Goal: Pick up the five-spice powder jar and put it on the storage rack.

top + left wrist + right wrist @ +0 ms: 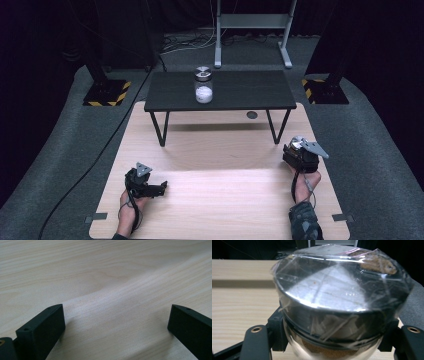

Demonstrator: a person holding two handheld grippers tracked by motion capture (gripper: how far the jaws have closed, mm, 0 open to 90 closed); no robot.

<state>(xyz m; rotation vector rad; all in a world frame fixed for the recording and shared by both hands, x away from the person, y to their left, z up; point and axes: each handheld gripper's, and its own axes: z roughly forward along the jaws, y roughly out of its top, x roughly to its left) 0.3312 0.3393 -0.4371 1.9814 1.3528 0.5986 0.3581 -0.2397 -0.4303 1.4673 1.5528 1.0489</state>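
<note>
One gripper (332,340) tight around jar (337,302).

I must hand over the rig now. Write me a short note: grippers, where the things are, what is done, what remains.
Left gripper: open, nothing between the jaws, low over the wooden table.
Right gripper: shut on a jar with a metal lid wrapped in clear film and brown contents, held just under the lid.
Second jar, white contents, stands on the small black table.
Done: brown jar gripped. Left: probably placing it; where is unclear.
</note>
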